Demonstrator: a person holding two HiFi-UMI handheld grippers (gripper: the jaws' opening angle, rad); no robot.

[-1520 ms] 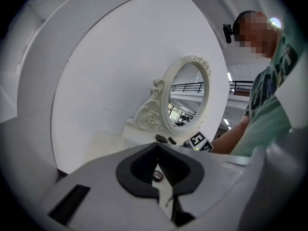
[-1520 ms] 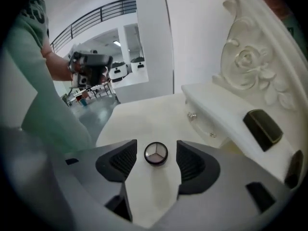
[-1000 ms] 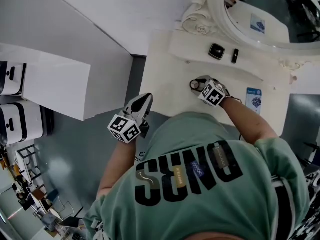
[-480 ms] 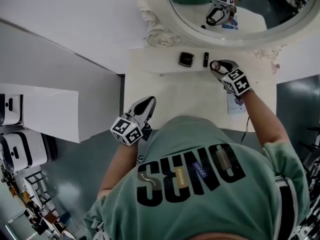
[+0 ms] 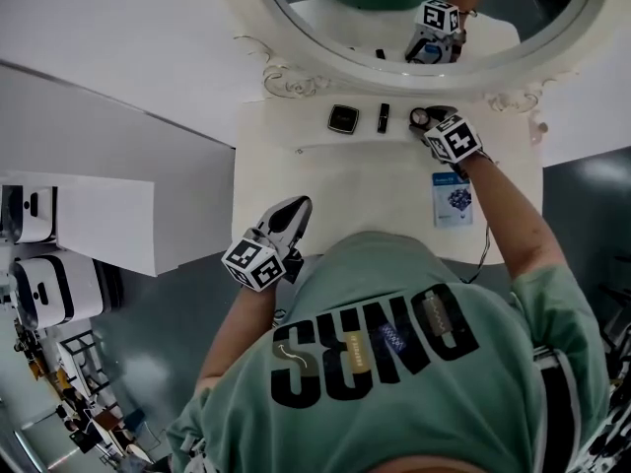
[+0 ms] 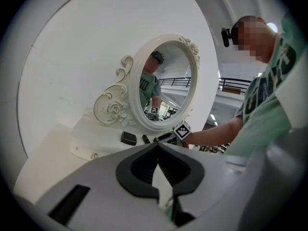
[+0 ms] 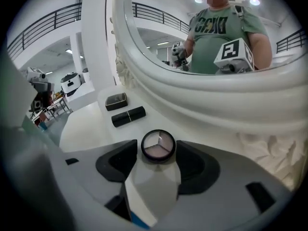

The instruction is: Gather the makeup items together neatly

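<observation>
A round compact (image 7: 158, 145) with pale powder lies on the raised shelf under the mirror, right of a black lipstick tube (image 7: 128, 116) and a black square case (image 7: 116, 101). My right gripper (image 7: 158, 151) straddles the compact; its jaws have just been opening, and the pads stand slightly off its rim. From the head view, the right gripper (image 5: 428, 118) is at the shelf beside the tube (image 5: 384, 117) and case (image 5: 343, 118). My left gripper (image 5: 293, 208) hovers shut and empty at the table's near left edge, its jaws (image 6: 158, 150) pointing toward the mirror.
A white dressing table (image 5: 345, 190) carries a big oval mirror in an ornate white frame (image 5: 286, 77). A blue-and-white card (image 5: 453, 198) lies on the table's right side. White machines (image 5: 39, 279) stand on the floor at the far left.
My right gripper has gone from the middle of the table to the shelf under the mirror, with the round compact, ending beside the lipstick tube. The left gripper has stayed near the table's edge.
</observation>
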